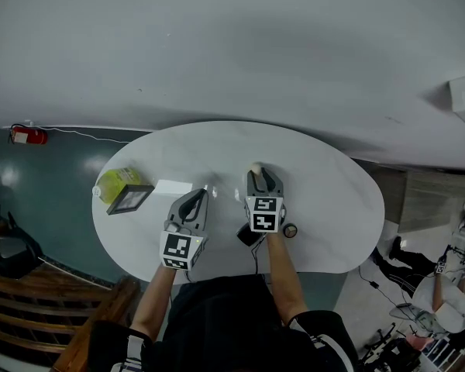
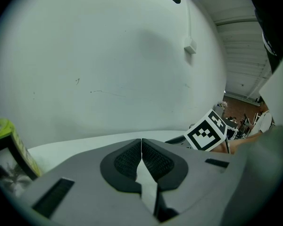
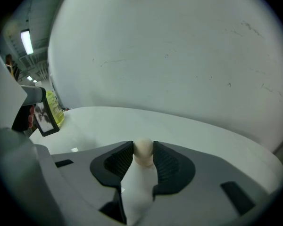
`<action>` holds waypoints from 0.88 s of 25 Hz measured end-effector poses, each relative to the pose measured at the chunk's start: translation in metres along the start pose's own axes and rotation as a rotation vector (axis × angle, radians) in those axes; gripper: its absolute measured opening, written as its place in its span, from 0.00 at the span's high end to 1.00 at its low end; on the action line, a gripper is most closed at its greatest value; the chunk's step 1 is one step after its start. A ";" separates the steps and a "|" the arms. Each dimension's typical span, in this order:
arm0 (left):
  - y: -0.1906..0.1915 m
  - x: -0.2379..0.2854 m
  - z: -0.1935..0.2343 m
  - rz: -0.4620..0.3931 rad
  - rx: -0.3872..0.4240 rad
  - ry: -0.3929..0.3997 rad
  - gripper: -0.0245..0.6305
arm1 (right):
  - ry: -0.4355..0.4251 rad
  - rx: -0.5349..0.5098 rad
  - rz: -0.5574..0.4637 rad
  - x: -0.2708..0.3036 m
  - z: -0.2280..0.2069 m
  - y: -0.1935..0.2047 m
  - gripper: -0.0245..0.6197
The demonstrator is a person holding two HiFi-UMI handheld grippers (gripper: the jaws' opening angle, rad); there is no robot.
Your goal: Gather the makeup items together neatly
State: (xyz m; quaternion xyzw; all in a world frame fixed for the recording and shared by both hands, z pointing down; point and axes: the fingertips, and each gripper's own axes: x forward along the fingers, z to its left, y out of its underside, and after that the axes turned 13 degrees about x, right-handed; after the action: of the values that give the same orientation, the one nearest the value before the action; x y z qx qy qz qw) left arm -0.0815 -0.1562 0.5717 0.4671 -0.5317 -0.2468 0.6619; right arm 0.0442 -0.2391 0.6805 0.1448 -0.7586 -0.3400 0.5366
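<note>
A white oval table (image 1: 333, 184) with a smooth, matte top carried everything. Near the table's left end a yellow-green bottle (image 1: 118, 181) lay beside a black square frame (image 1: 130, 199), the two touching or nearly so, and a flat white card (image 1: 173, 187) lay on the table just inward of them. Toward the table's middle the right gripper (image 1: 262, 178) pointed away from the person, its ribbed black pads (image 3: 166, 163) closed narrowly on a beige sponge (image 3: 143, 150), a soft-looking rounded knob that stood on the tabletop and touched both pads. By the table's near edge a small round pot (image 1: 290, 230) with a dark rim sat apart from the other things, and a dark object (image 1: 248, 235), partly hidden under the right gripper's body, lay close by; its kind could not be told. The left gripper (image 2: 141, 142) hovered over the table between the card and the sponge, its grey jaws pressed tip to tip with nothing between them. Off the table's left end, a red fire extinguisher (image 1: 27, 136) sat against the pale wall.
</note>
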 end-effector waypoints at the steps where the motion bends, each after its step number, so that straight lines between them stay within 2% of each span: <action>1: 0.001 -0.001 0.000 0.001 0.000 -0.002 0.93 | -0.001 -0.001 -0.002 0.000 0.000 -0.001 0.73; 11: -0.002 -0.018 -0.003 -0.022 0.001 -0.015 0.93 | -0.050 -0.011 -0.076 -0.031 0.020 -0.018 0.74; 22: -0.009 -0.066 -0.018 -0.071 0.034 -0.019 0.93 | -0.101 -0.036 -0.182 -0.105 0.054 -0.027 0.74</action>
State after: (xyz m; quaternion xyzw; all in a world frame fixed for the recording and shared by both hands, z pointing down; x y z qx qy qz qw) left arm -0.0840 -0.0991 0.5324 0.4946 -0.5250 -0.2656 0.6397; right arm 0.0311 -0.1781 0.5769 0.1863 -0.7620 -0.4078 0.4672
